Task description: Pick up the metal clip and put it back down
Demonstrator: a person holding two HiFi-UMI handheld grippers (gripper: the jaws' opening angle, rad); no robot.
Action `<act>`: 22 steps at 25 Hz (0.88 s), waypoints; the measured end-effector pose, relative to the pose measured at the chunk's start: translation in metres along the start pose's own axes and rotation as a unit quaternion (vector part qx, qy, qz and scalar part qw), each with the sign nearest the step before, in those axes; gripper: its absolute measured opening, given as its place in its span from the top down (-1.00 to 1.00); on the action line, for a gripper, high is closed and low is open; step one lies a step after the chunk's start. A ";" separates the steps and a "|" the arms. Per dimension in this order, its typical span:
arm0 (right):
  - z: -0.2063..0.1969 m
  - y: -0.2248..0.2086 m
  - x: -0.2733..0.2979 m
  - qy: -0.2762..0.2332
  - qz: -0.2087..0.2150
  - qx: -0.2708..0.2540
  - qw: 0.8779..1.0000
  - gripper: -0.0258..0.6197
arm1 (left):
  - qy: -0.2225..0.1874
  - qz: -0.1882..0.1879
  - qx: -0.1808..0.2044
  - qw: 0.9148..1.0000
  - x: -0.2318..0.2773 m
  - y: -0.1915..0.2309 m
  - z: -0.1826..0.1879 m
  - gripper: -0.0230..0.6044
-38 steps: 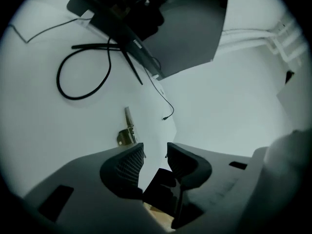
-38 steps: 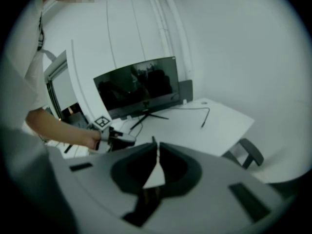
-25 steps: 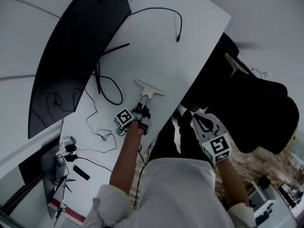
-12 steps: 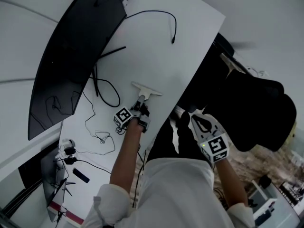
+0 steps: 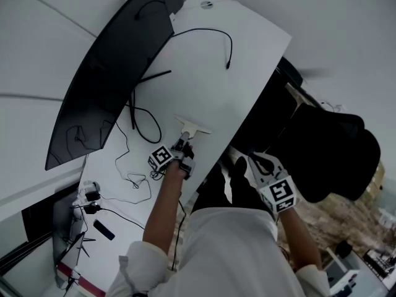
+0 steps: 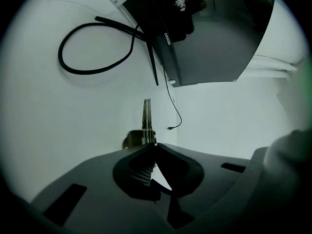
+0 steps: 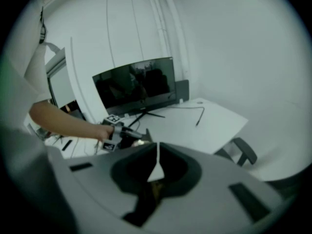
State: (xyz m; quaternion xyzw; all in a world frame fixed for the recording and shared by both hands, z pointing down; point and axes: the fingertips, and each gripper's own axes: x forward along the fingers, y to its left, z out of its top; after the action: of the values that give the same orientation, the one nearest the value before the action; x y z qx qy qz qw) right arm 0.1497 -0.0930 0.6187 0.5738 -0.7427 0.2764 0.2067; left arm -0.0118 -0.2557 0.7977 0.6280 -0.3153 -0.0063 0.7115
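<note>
- Closed since a second ago: the left gripper's point(image 5: 184, 142) jaws, now pinched on the clip's point(image 5: 193, 127) near end.
- Clip sticks straight out ahead of those jaws, its crossbar lying across that line, over the table point(image 5: 247, 54); whether it has cleared the surface I can't tell.
- Right gripper point(image 5: 253, 163) hangs off the table edge, well apart, jaws together, empty.

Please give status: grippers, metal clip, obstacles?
Left hand-held gripper shut on metal clip. Right hand-held gripper shut, empty. Black cable nearby, not blocking.
</note>
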 end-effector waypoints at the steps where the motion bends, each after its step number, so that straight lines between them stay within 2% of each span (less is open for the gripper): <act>1: 0.001 0.001 -0.001 -0.001 0.001 -0.004 1.000 0.82 | 0.000 -0.001 0.001 1.000 -0.003 -0.003 -0.001 0.81; 11: 0.014 0.012 -0.003 -0.010 0.032 -0.036 0.999 0.82 | -0.024 -0.010 -0.002 1.000 -0.044 -0.026 0.002 0.81; 22: 0.033 0.042 0.011 -0.011 0.084 -0.083 0.993 0.82 | -0.068 -0.015 -0.025 0.997 -0.107 -0.017 0.005 0.81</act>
State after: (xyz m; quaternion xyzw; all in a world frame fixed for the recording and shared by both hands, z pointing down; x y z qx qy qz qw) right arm 0.1068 -0.1143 0.5934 0.4934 -0.8109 0.2239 0.2211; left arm -0.0931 -0.2201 0.7351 0.6129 -0.3533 -0.0676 0.7035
